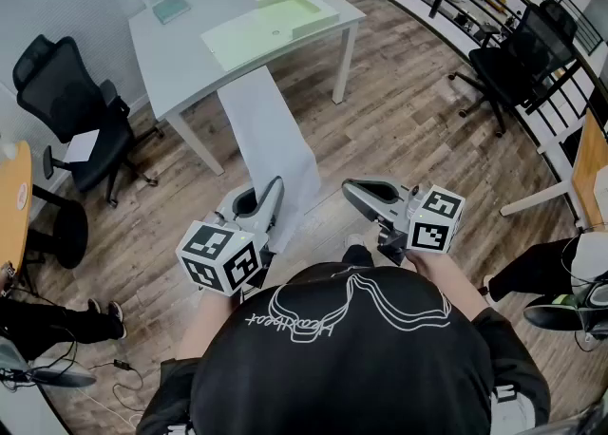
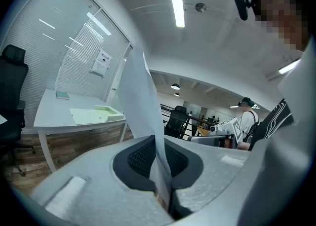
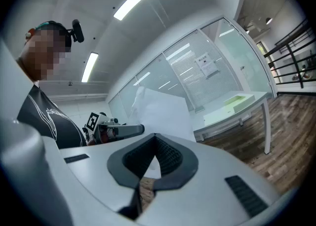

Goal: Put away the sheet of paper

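The white counter [image 1: 190,53] stands at the far side of the wooden floor, with black office chairs well apart to its left [image 1: 66,101] and right [image 1: 522,58]. The sheet of paper [image 1: 271,139] is not on it. It runs as a long pale strip from the near edge of the counter back to the person, and whether its far end touches that edge cannot be told.

On the counter's far right part lies a pale green tray [image 1: 285,10], and a small greenish book [image 1: 172,8] lies far left.

The left tool [image 1: 269,198] is clamped on the near end of the sheet [image 2: 140,101], its dark pads pressed flat against the paper. The right tool [image 1: 366,194] is just beside it with its jaws together and nothing between them.

So the sheet is picked up and in hand, but putting it away is all still to do. The tray looks the likely place, though that is a guess.

A notice [image 2: 102,62] on the glass wall is too small to read, the script across the black shirt cannot be made out, and the tools' cubes carry only square markers.
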Demonstrator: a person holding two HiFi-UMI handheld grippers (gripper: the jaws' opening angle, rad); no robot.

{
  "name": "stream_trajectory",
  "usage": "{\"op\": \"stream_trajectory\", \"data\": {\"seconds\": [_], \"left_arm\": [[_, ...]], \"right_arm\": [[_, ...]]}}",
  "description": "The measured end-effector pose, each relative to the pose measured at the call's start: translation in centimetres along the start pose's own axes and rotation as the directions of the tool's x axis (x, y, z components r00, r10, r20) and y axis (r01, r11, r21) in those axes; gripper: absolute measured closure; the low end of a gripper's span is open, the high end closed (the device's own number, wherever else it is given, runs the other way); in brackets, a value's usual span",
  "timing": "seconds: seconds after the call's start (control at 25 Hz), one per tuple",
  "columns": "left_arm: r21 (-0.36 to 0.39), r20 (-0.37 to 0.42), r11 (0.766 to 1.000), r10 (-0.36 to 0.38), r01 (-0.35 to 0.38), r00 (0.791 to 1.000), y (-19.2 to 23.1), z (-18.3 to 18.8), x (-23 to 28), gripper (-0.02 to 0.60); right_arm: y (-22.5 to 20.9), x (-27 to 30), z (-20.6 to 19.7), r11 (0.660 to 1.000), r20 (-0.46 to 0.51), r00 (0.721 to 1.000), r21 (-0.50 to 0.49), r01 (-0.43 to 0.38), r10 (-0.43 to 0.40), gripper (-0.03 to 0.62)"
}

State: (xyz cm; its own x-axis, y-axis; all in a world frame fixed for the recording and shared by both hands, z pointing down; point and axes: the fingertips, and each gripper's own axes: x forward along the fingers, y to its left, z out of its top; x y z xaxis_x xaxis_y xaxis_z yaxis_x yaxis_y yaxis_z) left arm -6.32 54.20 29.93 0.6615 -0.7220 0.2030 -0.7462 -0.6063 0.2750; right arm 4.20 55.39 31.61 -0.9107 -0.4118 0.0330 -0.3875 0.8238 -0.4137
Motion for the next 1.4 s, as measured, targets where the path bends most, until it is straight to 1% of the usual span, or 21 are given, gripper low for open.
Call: {"op": "stream_trajectory", "data": {"seconds": [0.32, 0.52, 0.68, 0.84, 1.08, 1.24, 1.4], "left_arm": [[0.026, 0.011, 1.0, -0.018, 0.017, 1.0, -1.1, 0.9, -1.1, 0.571], [0.016, 0.012, 1.0, -0.026, 0.026, 1.0, -0.9, 0.9, -0.7, 0.571], [-0.001, 0.001, 0.999, -0.034, 0.034, 0.999, -0.6, 0.9, 0.7, 0.571], [-0.007, -0.026, 0.999, -0.035, 0.034, 0.999, -0.3, 0.6, 2.6, 0.571], [-0.027, -0.058, 0.999, -0.019, 0.017, 0.998, 2.3, 0.7, 6.7, 0.571], [-0.04, -0.082, 0.999, 0.001, -0.004, 0.997, 4.6, 0.9, 9.9, 0.571], [-0.058, -0.109, 0.998, 0.022, -0.029, 0.994, 7.5, 1.7, 14.2, 0.571]], "right_arm": [[1.2, -0.2, 1.1, 1.0, 0.022, 1.0, -0.025, 0.002, -0.001, 0.585], [0.8, -0.3, 1.2, 1.0, 0.025, 1.0, -0.018, 0.01, -0.009, 0.585], [-0.6, -0.9, 1.3, 0.999, 0.034, 0.999, 0.017, 0.033, -0.034, 0.585], [-2.7, -1.3, 1.5, 0.998, 0.052, 0.998, 0.057, 0.041, -0.044, 0.585], [-7.1, 0.3, 2.2, 0.997, 0.06, 0.998, 0.08, 0.021, -0.026, 0.584], [-11.7, 1.0, 2.4, 0.992, 0.051, 0.998, 0.121, 0.033, -0.039, 0.585], [-17.2, 2.2, 4.3, 0.987, 0.062, 0.997, 0.16, 0.026, -0.037, 0.585]]}}
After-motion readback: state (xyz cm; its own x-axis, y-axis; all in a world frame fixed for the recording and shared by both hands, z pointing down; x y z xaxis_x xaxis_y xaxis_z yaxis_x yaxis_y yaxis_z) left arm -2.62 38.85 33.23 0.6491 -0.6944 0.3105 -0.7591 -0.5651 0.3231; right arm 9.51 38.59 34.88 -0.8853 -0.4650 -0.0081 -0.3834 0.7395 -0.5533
